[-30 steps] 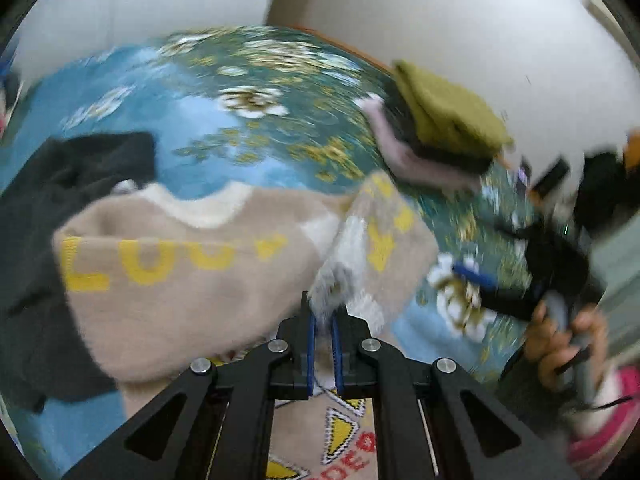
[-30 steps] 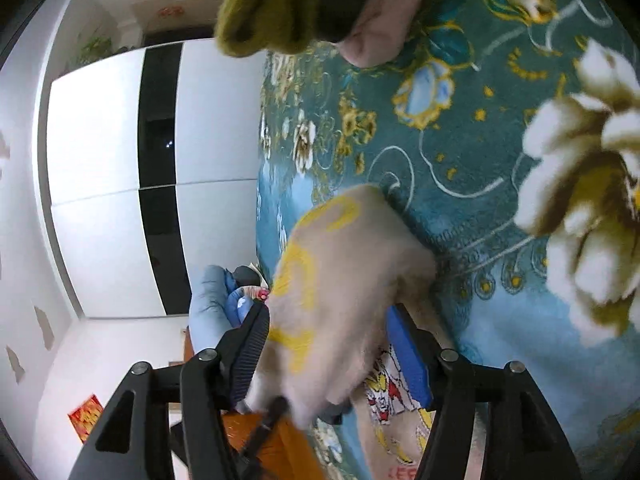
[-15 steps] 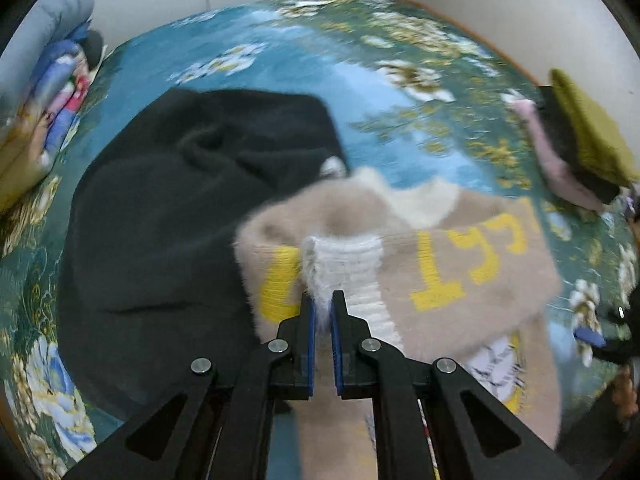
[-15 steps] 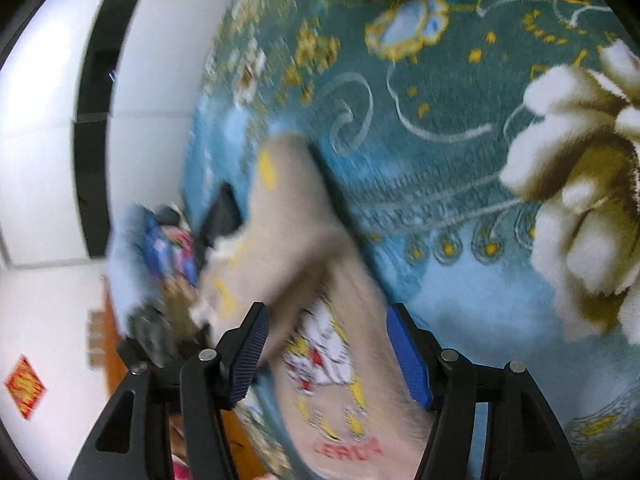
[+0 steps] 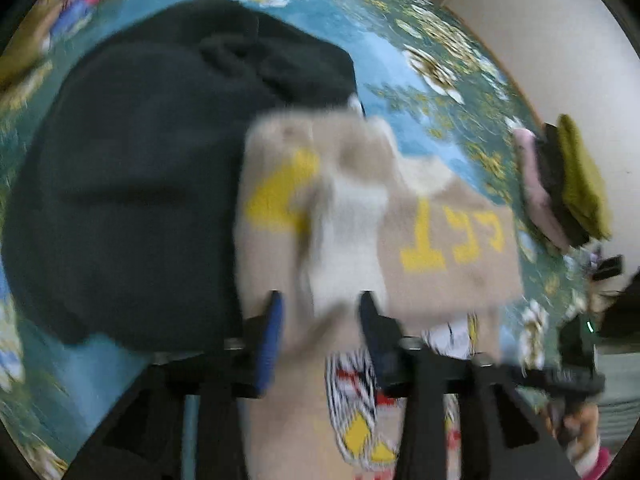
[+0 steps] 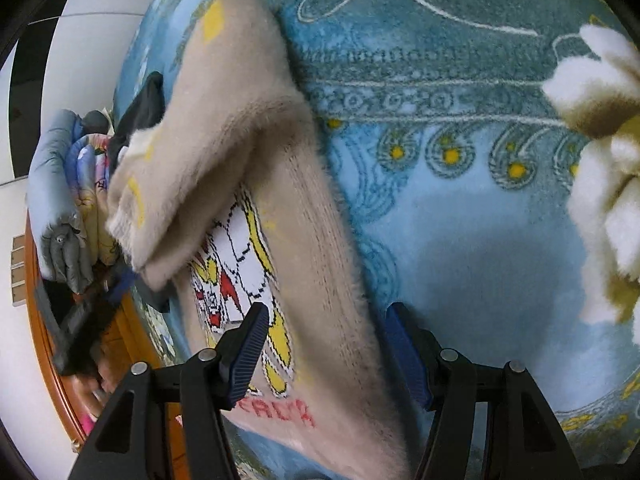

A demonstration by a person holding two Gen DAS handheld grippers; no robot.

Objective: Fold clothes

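Sweater (image 5: pixel 448 240), beige and fuzzy with yellow letters and a cartoon print, lies flat on the blue-green flowered blanket (image 6: pixel 460 220), with its near part running down under both tools. Its sleeve (image 5: pixel 348 224), ending in a white cuff, has been laid across the chest, which looks like the sleeve-in fold that narrows a sweater before it is doubled over.

In the left wrist view the left gripper (image 5: pixel 320 320) hangs over that cuff with its jaws opening. The cuff end sits between them, but the pads no longer press on it, so the sleeve is being let go where it should lie. The picture is smeared, so the exact edge of the cuff is hard to tell.

In the right wrist view the right gripper (image 6: pixel 324 344) stands released and wide, straddling the near right edge of the sweater without pinching it. It seems placed there ready to take that side or the hem for the next fold.

A dark garment (image 5: pixel 140 184) lies to the left, touching and partly under the sweater, probably waiting its turn. At the far right edge of the blanket a stack of folded clothes (image 5: pixel 568 184) in pink, black and olive sits well apart, likely the finished pile.
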